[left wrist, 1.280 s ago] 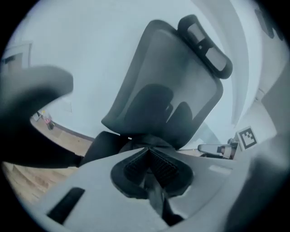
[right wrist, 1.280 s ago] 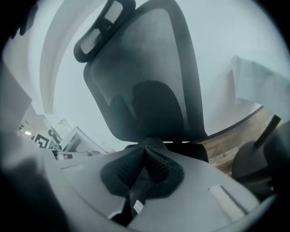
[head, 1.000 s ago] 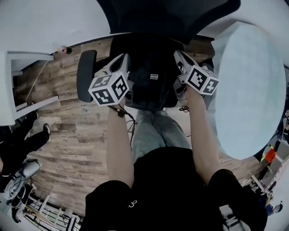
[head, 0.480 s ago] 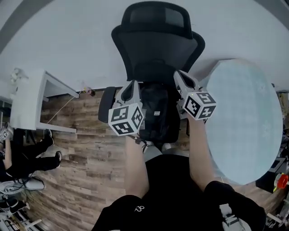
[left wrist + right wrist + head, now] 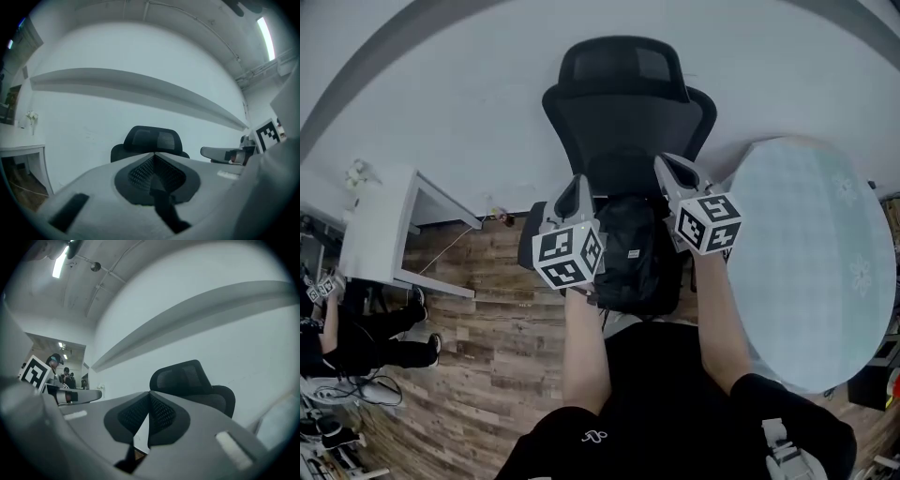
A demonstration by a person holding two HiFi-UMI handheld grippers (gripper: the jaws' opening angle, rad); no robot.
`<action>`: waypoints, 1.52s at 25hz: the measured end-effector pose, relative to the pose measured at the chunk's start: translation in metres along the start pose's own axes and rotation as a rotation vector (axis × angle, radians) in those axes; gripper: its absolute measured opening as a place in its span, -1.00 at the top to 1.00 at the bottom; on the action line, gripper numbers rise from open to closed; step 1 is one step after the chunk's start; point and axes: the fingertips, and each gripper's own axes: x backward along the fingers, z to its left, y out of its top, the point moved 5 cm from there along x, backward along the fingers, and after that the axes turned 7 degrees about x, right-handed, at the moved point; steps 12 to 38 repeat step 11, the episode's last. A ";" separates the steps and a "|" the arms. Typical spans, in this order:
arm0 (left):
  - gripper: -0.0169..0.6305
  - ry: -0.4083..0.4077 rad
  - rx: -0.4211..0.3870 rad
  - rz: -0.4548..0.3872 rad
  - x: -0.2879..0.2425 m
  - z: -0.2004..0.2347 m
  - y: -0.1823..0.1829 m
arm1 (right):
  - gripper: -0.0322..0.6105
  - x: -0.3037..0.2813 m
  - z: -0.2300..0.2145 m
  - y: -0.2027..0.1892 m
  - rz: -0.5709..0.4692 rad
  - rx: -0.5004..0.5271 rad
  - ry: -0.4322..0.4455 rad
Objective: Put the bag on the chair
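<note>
The bag (image 5: 635,258) hangs between the two grippers, right in front of the chair (image 5: 622,103) and below its backrest. It is black, with a small pale label on its front. It covers the seat in the head view, so I cannot tell whether it rests there or hangs clear.

The left gripper (image 5: 580,187) is at the bag's left shoulder. In its own view the jaws are pressed together at the tips, with a dark strap (image 5: 163,208) pinched between them. The right gripper (image 5: 669,170) is at the bag's right shoulder. Its jaws also meet at the tips, with a thin wedge of light below them and a dark strip of strap (image 5: 125,459) caught at the base.

Both grippers point at the chair – its mesh headrest (image 5: 152,139) stands straight beyond each pair of jaws. A round pale table (image 5: 811,262) is just right of the chair, and a white desk (image 5: 380,230) stands well to the left on the wooden floor (image 5: 502,328).
</note>
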 end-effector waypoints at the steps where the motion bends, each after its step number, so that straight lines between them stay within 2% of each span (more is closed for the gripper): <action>1: 0.94 0.002 0.000 -0.003 0.001 0.001 0.001 | 0.88 -0.001 0.002 0.001 -0.002 0.004 0.006; 11: 0.94 0.012 -0.011 -0.027 0.004 -0.004 0.004 | 0.88 -0.001 0.002 0.008 -0.028 0.019 0.036; 38: 0.94 0.012 -0.011 -0.027 0.004 -0.004 0.004 | 0.88 -0.001 0.002 0.008 -0.028 0.019 0.036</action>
